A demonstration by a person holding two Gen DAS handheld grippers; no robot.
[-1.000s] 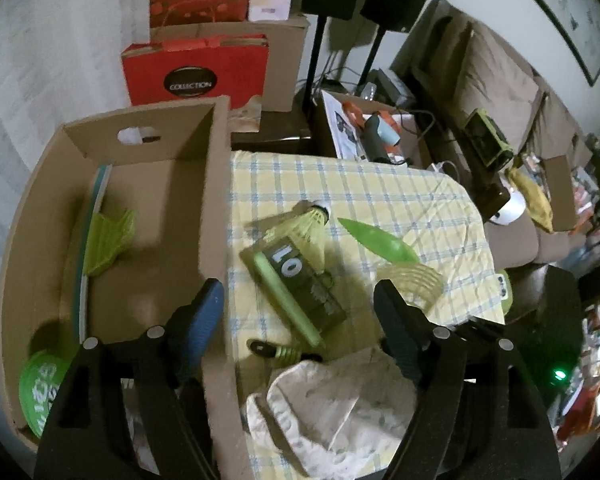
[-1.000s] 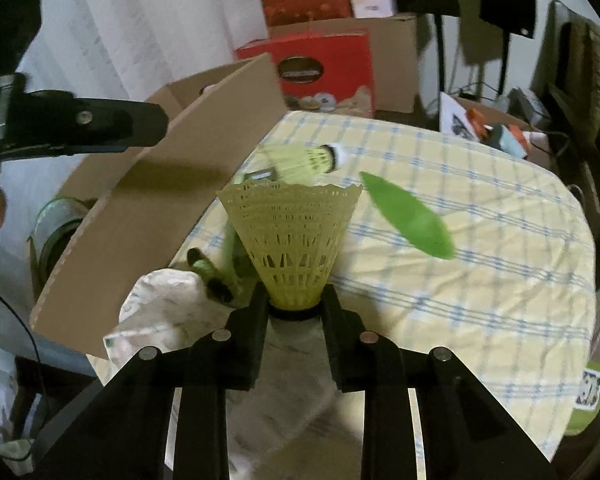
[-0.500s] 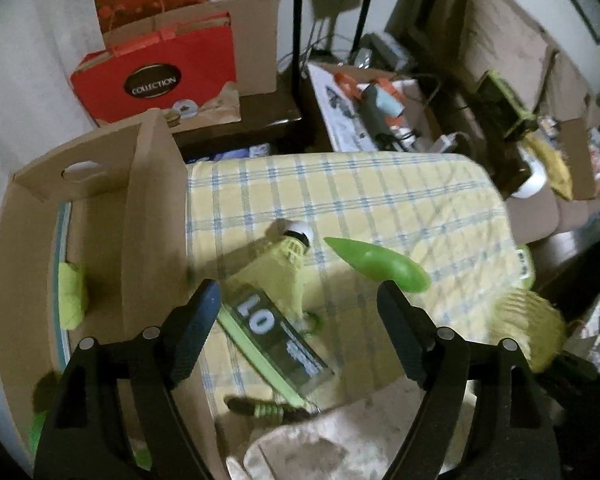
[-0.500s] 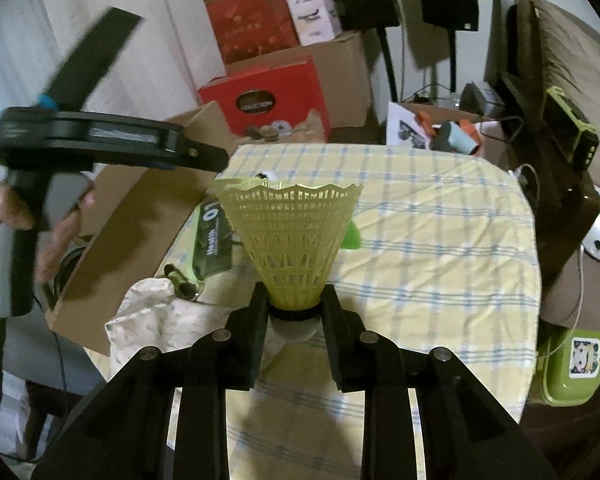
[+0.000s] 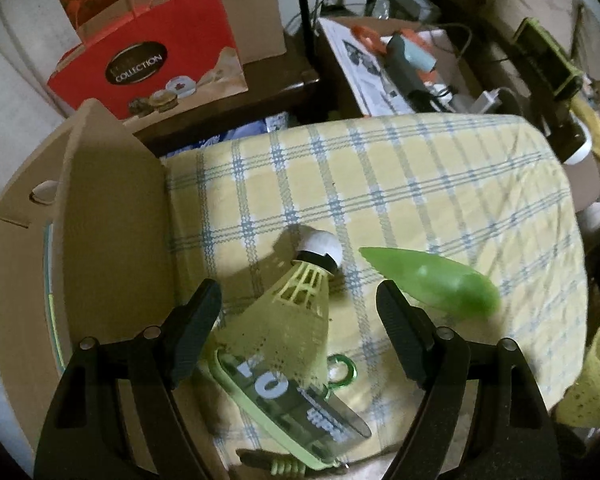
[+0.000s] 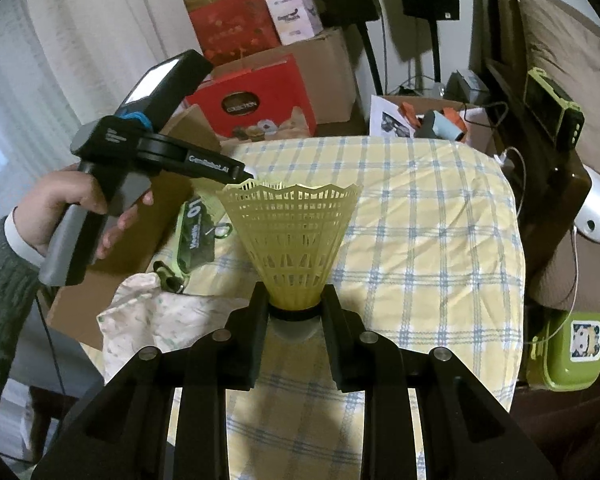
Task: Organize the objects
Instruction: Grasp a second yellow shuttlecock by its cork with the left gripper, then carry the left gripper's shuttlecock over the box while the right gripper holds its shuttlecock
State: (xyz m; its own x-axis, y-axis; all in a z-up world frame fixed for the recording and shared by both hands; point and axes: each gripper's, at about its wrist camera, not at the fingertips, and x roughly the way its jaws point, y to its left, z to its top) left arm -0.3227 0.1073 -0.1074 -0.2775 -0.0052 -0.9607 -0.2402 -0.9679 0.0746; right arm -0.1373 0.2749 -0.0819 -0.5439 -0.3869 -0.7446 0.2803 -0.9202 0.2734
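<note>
Yellow checked tablecloth (image 5: 440, 184), cluttered room

A yellow cloth (image 5: 440, 184) crossed by blue and white checks is covering the worktop, with a plain brown cardboard box (image 5: 112, 216) standing at its edge. A pale yellow shuttlecock (image 5: 300, 312) with a white cork and black band is lying beside a bright green leaf-shaped piece (image 5: 432, 280) and a dark card (image 5: 284, 396) edged in lime with white digits. Behind, a red bag (image 5: 152, 64) is showing a dark oval label, and a second yellow lattice shuttlecock (image 6: 294, 240) is showing between black jaws.
</note>
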